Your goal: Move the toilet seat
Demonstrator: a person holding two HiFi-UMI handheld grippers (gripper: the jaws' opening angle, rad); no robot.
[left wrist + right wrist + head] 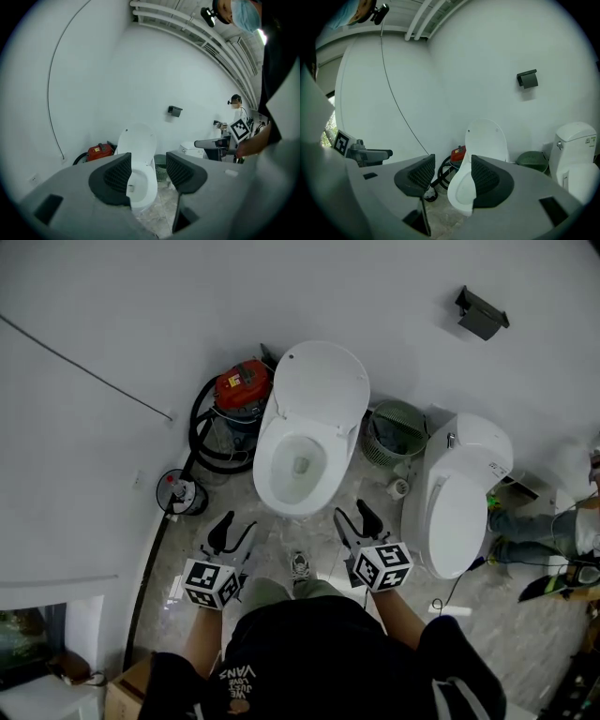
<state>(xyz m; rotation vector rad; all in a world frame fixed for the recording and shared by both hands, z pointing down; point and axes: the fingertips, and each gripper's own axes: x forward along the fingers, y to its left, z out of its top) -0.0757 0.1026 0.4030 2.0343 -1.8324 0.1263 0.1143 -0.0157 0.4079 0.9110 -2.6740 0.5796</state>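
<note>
White toilet seat (323, 390) upright against wall (141, 315), untouched; left tongs (236, 527) and right tongs (354, 516) both spread apart, empty, short of bowl (295, 470). Approach, grasp, move all remain.

The black shirt (309, 643), at six o'clock in the head view, carries white print (239, 679) reading "VANS", upside down from here. The smaller words beside it are too small to read. The red vacuum (242, 385) has a yellow label, illegible.

Black shirt (328, 643) with white lettering; left gripper (239, 526) and right gripper (354, 515) grey, black-padded.
</note>
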